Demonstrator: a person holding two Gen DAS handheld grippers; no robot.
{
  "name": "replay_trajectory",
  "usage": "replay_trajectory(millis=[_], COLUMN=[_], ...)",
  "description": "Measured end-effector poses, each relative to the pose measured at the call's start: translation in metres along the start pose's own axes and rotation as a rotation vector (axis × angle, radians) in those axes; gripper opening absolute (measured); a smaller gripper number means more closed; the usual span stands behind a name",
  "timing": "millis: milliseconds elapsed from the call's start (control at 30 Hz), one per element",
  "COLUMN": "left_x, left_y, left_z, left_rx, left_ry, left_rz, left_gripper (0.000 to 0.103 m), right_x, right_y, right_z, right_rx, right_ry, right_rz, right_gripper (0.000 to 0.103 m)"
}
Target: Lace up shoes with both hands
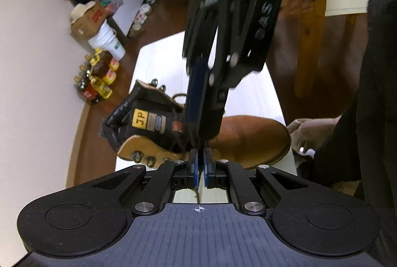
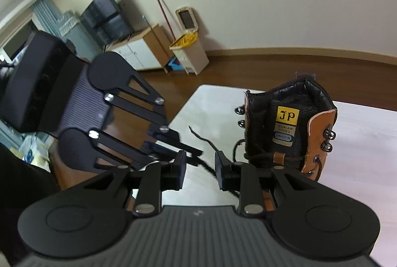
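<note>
My left gripper (image 1: pixel 201 162) is pinched almost fully closed on the dark lace (image 1: pixel 197 195), which runs out behind its pads. My right gripper (image 2: pixel 199 167) stands about half open; the lace (image 2: pixel 208 165) passes through the gap between its fingers, but the pads are not pressing on it, so it holds nothing. The brown boot (image 1: pixel 248 137) stands on the white counter (image 1: pixel 163 60), its tongue with the yellow label (image 2: pixel 287 116) facing my right camera, just beyond the right gripper.

I judge the step in hand to be taking the free lace end across to the right side. To do it well, I should keep the left pinch firm so the lace stays taut, bring the right pads onto the lace close to its tip, and close only once the strand sits squarely between them. A grip far from the tip would leave a floppy end that is hard to steer around a hook.

I count one boot, one lace strand in play and two grippers. In the right view I see two metal hooks (image 2: pixel 328 140) on the near flap with two eyelets below them, and two hooks on the far flap; any others are hidden.
</note>
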State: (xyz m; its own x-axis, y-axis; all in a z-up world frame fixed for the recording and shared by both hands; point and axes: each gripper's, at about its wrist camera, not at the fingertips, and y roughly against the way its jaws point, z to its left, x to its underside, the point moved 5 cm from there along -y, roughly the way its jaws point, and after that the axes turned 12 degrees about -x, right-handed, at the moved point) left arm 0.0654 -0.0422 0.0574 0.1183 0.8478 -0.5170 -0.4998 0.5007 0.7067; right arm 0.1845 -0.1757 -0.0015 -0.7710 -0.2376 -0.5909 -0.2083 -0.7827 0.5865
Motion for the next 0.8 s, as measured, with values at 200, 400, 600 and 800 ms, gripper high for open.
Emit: replay_trajectory(millis=[200,400,600,800], left_x=[-0.001,-0.003,-0.009,-0.014], left_y=[-0.003,0.0,0.0,0.003], left_z=[-0.001,-0.003,-0.005,-0.005], left_rx=[-0.012,-0.03,-0.05,-0.084], left_ry=[0.012,0.014,0.032,0.052], left_rz=[-0.011,0.001,0.031,0.06], left_gripper=[0.005,0.005,0.006,0.006], right_x=[0.002,0.006,0.009,0.014], right_y=[-0.001,0.0,0.002,0.008], right_z=[-0.009,-0.015,-0.013,-0.021], right_rx=[-0.085,-0.179,-0.225,-0.25], right_ry=[-0.022,-0.073,-0.096,-0.138], right_rz=[0.03,0.045,0.023,-0.017], right_gripper=[0.028,0.016,0.007,0.007])
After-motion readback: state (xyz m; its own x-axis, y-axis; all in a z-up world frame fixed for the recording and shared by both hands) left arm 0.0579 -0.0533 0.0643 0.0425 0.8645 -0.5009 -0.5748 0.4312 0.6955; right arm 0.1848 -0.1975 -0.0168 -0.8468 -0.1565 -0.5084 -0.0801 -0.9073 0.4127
